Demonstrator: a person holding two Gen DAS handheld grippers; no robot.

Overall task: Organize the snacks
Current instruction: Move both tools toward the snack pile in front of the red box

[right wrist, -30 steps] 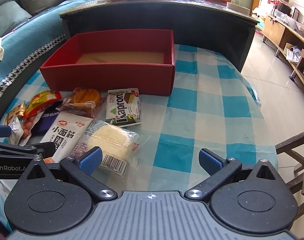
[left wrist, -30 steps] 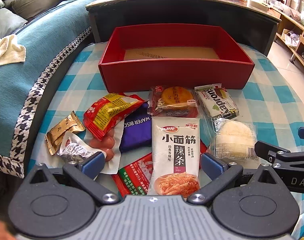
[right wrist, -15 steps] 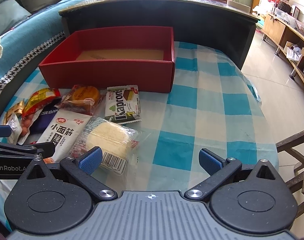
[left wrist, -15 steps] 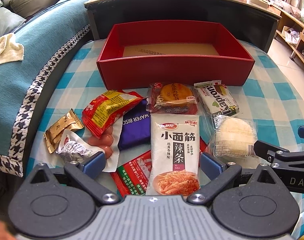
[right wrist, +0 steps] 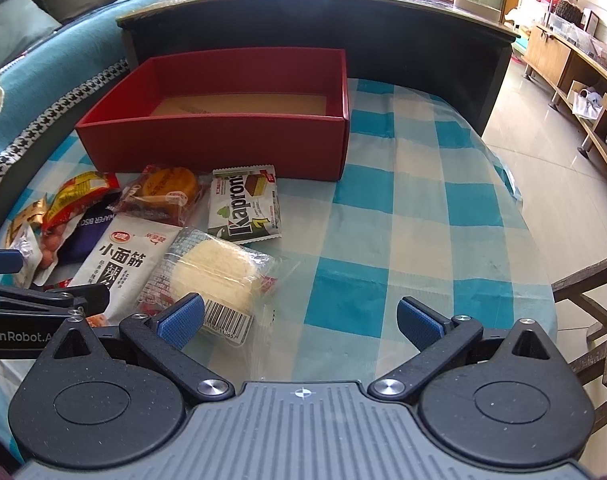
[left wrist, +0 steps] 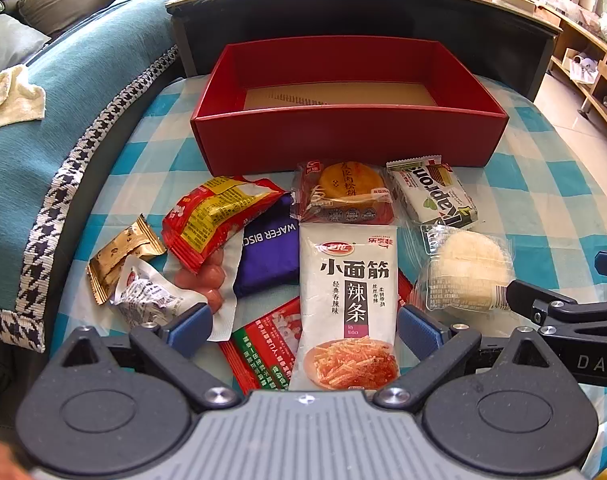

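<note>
Both my grippers hover low over a table with a blue-and-white checked cloth (right wrist: 415,200). My left gripper (left wrist: 303,330) has its jaws wide apart, holding nothing, straddling the near end of a white spicy-strip packet with black Chinese print (left wrist: 347,280). My right gripper (right wrist: 301,318) is spread too, empty, its left blue fingertip (right wrist: 182,316) over the barcode end of a clear-wrapped pale round cake (right wrist: 215,272).

The snacks lie in a loose pile near me: a green-and-white Kapron wafer pack (left wrist: 433,194), an orange pastry in clear wrap (left wrist: 345,192), a purple wafer biscuit pack (left wrist: 269,254), a red-yellow sausage bag (left wrist: 215,218), a gold sachet (left wrist: 121,250). Behind them sits an open red cardboard box with a tan floor (left wrist: 347,136), empty.

A dark cabinet (right wrist: 383,32) stands behind the box, a teal blanket (left wrist: 63,92) to the left, tiled floor (right wrist: 543,152) to the right.
</note>
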